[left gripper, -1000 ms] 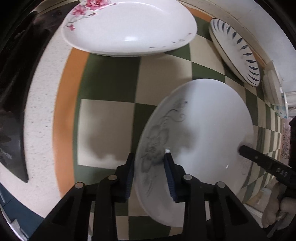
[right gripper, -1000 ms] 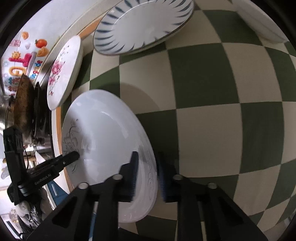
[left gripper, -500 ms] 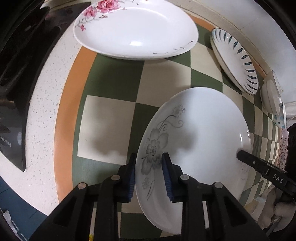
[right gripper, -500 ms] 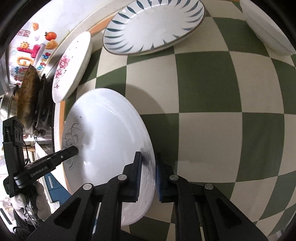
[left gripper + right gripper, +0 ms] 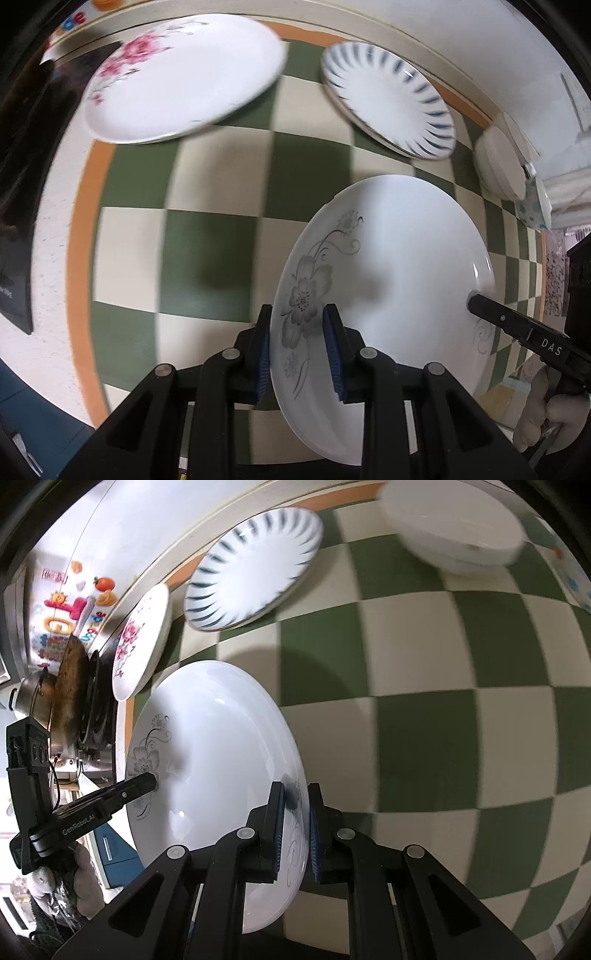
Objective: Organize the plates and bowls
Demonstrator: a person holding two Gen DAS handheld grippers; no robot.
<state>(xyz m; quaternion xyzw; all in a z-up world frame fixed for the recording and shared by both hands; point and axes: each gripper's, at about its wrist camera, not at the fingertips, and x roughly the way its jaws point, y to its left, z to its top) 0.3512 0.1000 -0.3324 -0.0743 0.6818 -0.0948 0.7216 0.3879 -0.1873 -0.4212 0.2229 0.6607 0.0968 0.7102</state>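
The grey-flower plate [image 5: 391,266] is held tilted above the checkered counter [image 5: 221,236], gripped at opposite rims. The left hand-held gripper [image 5: 299,350] clamps the flowered edge; the right hand-held gripper [image 5: 295,823] clamps the far edge. Behind, on the counter, lie a pink-flower plate [image 5: 181,77], a blue-striped plate [image 5: 388,96] and a white bowl [image 5: 454,528].

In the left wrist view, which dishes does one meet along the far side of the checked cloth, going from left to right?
Pink-flower plate → blue-striped plate → white bowl.
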